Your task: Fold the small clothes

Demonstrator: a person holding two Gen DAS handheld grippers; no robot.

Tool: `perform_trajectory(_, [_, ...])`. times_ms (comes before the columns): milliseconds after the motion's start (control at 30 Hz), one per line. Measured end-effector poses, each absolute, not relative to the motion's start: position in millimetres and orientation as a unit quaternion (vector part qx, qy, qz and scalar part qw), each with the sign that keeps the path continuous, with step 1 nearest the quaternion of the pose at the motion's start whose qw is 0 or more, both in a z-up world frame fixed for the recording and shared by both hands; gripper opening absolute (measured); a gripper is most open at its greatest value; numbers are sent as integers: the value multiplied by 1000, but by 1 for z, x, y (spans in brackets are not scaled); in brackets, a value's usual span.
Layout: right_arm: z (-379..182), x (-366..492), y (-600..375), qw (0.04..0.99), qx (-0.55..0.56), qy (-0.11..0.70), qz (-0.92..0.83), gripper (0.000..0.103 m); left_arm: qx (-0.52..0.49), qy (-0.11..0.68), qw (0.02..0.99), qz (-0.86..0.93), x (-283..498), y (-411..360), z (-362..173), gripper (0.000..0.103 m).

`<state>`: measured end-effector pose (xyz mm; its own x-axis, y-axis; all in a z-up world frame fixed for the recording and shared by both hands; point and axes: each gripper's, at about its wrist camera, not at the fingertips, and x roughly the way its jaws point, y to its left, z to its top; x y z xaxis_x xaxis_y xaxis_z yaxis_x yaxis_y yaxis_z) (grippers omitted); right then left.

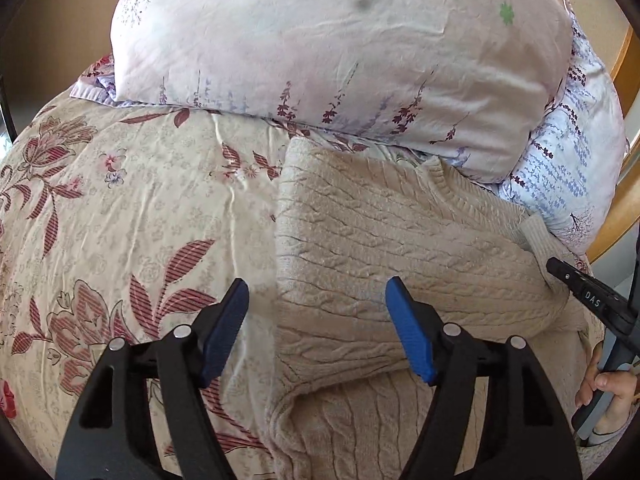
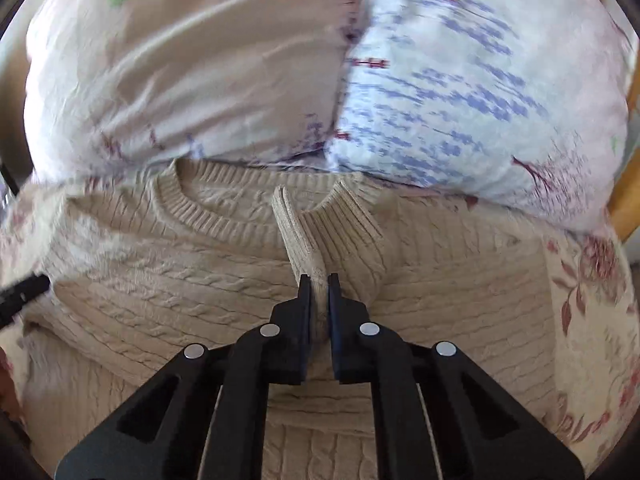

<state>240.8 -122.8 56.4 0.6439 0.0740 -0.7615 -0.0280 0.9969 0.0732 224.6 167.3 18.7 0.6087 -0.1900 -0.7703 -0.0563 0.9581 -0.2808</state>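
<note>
A beige cable-knit sweater (image 1: pixel 400 248) lies on the bed, partly folded, with its ribbed collar toward the pillows. My left gripper (image 1: pixel 318 304) is open and empty, hovering above the sweater's left edge. In the right wrist view the sweater (image 2: pixel 200 280) fills the middle. My right gripper (image 2: pixel 319 284) is shut on a ribbed sleeve cuff (image 2: pixel 298 236), which stands up over the collar (image 2: pixel 224 216). The right gripper's tip (image 1: pixel 560 270) also shows at the right edge of the left wrist view.
Two floral pillows (image 1: pixel 328 52) (image 2: pixel 460 92) stand behind the sweater. A floral bedspread (image 1: pixel 120 208) covers the bed. A wooden frame (image 1: pixel 624 68) runs along the right. A hand (image 1: pixel 608 388) holds the right gripper.
</note>
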Motion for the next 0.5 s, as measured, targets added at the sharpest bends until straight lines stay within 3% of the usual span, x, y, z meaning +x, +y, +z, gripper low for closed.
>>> perform_trajectory(133, [48, 219, -193, 884, 200, 419, 44, 9, -160, 440, 882, -57, 225, 171, 17, 56])
perform_trajectory(200, [38, 213, -219, 858, 272, 430, 67, 21, -185, 439, 877, -66, 227, 175, 16, 55])
perform_trajectory(267, [30, 211, -238, 839, 318, 435, 76, 26, -210, 439, 871, -72, 231, 180, 15, 52])
perform_trajectory(500, [16, 213, -273, 802, 404, 431, 87, 27, -280, 438, 850, -82, 238, 194, 10, 42])
